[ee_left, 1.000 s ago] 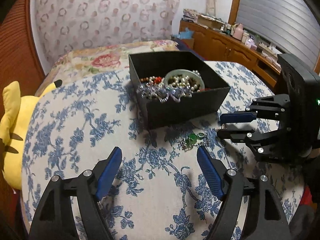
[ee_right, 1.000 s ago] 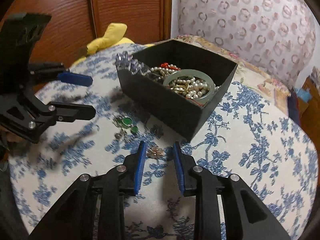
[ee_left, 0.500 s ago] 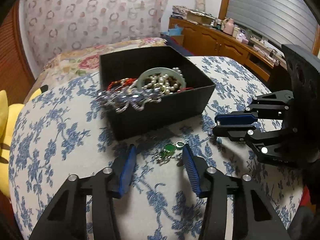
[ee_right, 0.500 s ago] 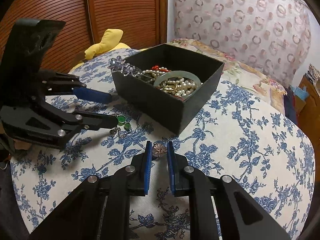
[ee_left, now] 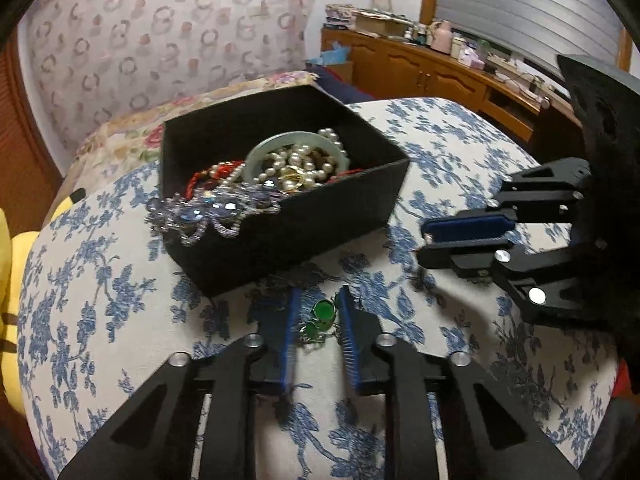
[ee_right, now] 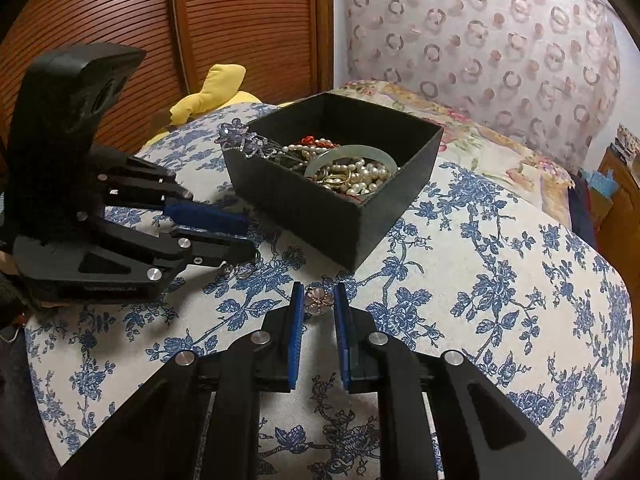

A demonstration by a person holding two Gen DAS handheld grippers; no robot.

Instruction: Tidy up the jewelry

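Most of the jewelry already lies in the black box (ee_left: 280,216): pearls, a pale bangle (ee_left: 296,152), red beads, and a purple crystal piece (ee_left: 208,216) draped over its rim at 9 o'clock. Two pieces remain on the flowered cloth (ee_right: 500,280). The left gripper (ee_left: 318,320) is narrowed around the green-stone piece (ee_left: 322,314), at 6 o'clock from the box; contact is unclear. The right gripper (ee_right: 318,304) brackets the pink flower brooch (ee_right: 320,298), its pads just beside it, not visibly clamped. Both still need lifting into the box.
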